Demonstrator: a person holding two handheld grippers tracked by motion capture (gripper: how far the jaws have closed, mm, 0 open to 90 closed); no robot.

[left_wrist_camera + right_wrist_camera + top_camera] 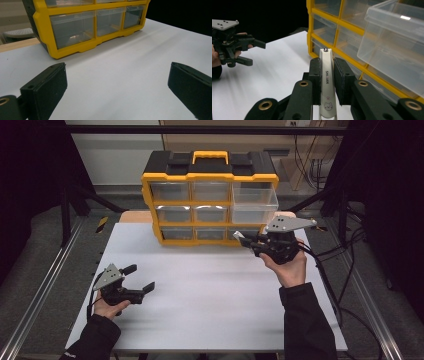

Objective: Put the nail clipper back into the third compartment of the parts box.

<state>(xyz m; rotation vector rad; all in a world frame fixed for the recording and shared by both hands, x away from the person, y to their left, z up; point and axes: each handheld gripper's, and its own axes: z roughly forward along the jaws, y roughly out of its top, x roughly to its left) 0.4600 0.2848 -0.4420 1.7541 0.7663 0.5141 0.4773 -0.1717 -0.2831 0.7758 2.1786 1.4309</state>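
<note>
Right tool [327,75] clamping white nail clipper [327,82] probably, by drawer organizer [210,195], left tool [136,279] spread wide

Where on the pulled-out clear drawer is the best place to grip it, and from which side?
Probably the front lip of the clear drawer, approached from the person's side of the organizer. It sticks out past the yellow frame, so its front wall and rim are exposed, while its rear sits inside the frame. The open left gripper is free; the right gripper is shut on a nail clipper.
</note>
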